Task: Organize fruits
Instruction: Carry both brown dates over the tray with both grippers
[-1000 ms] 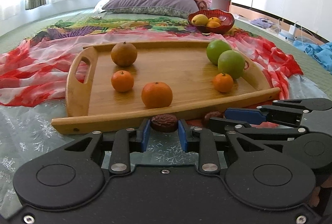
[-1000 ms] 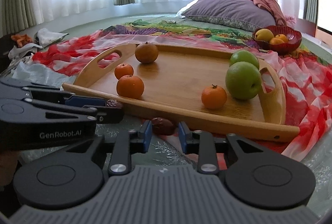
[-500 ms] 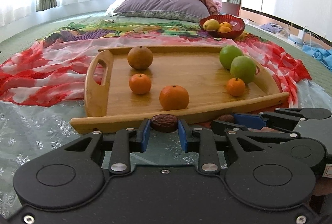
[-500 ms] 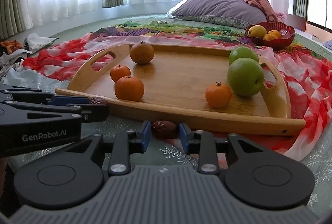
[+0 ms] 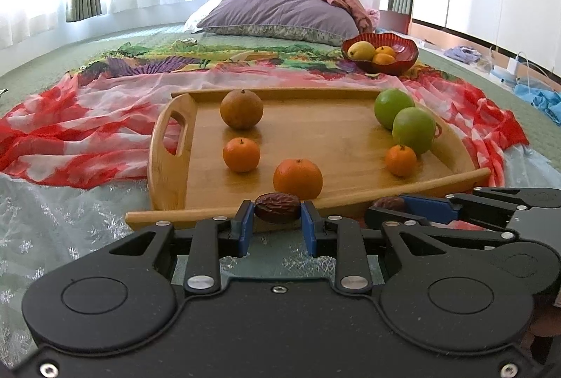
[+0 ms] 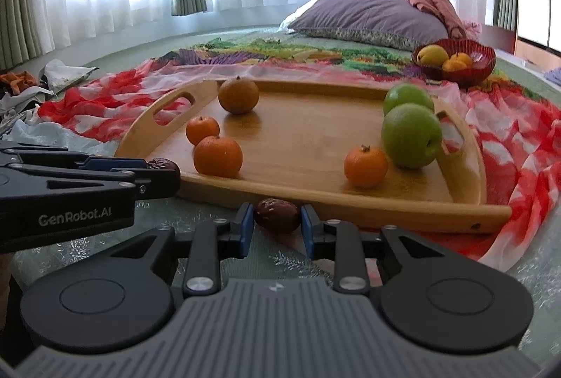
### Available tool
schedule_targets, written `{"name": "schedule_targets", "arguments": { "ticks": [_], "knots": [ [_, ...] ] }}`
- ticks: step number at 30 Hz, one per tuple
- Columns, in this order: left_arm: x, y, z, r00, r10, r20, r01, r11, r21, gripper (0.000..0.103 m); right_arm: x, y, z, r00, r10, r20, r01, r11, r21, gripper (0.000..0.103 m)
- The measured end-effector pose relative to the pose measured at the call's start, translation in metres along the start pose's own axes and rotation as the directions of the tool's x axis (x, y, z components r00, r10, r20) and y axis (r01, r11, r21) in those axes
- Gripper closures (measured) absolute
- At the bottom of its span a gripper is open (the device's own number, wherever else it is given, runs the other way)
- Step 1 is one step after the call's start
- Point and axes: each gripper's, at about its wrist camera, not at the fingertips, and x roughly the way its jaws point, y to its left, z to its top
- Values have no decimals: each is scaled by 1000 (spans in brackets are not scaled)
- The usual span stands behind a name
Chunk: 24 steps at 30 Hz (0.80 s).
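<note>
- The left gripper (image 5: 277, 226) has its fingers (image 5: 244, 223) clamped on a dried date (image 5: 277, 211), held just above the wooden tray's (image 5: 336, 139) near rim.
- The right gripper (image 6: 277, 226) has its fingers (image 6: 308, 225) clamped on a second date (image 6: 277, 215), just before the tray's near rim.
- On the tray: three mandarins (image 5: 298, 178), a brown round fruit (image 5: 241, 108) by the far left corner, two green apples (image 5: 413, 129) at the right end.
- A red bowl (image 5: 403, 57) of fruit sits beyond the tray's far right corner, on the bed.

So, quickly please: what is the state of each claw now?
Left claw: closed on a brown date.
Right claw: closed on another date.
</note>
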Motion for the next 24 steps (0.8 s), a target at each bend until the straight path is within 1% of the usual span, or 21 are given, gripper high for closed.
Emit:
{"name": "schedule_targets", "arguments": {
  "ticks": [6,11,15,18,21,24],
  "knots": [
    [1,-1,16,999,-3,32,3,1000,4,76,-9,-5,15,999,-8,43,9,1000,-13,69],
    [6,1,42,998,-21,65,22,1000,-5,76,-9,-14,34,997,-23,77,24,999,-21,69],
    [15,5,64,997,-34,72,35,999,-19,76,-6,-25,54,995,-34,97,36,999,-17,69],
    [24,7,79,996,-54,64,57,998,-33,76,0,-32,67,995,-42,94,44,999,-24,69],
    [38,10,91,996,-82,36,84,996,-39,76,9,-39,80,996,-38,79,40,999,-18,69],
    [58,15,103,994,-106,-14,105,993,-59,76,24,-48,93,1000,-9,22,9,1000,-6,69]
  ]
}}
